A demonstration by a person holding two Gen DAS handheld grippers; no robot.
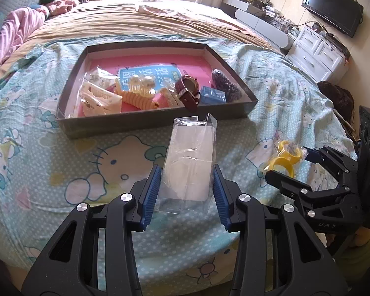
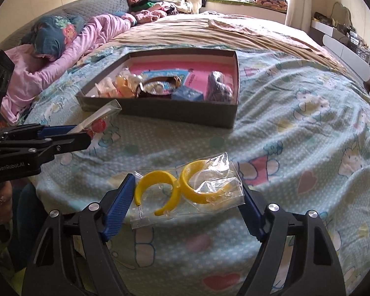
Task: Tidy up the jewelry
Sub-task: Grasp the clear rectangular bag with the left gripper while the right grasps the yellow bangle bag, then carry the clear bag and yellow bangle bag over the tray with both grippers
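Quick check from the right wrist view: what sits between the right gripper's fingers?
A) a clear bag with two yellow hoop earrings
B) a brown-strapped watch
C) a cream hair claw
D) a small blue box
A: the clear bag with two yellow hoop earrings lies between the right gripper fingers, while the tray sits farther back on the bed.

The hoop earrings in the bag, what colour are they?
Yellow hoop earrings, clearest in the right wrist view.

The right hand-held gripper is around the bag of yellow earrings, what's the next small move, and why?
Probably close the right hand-held gripper on the earring bag: it lies on the bedsheet between the pads, not visibly pinched yet. The left hand-held gripper holds a clear packet.
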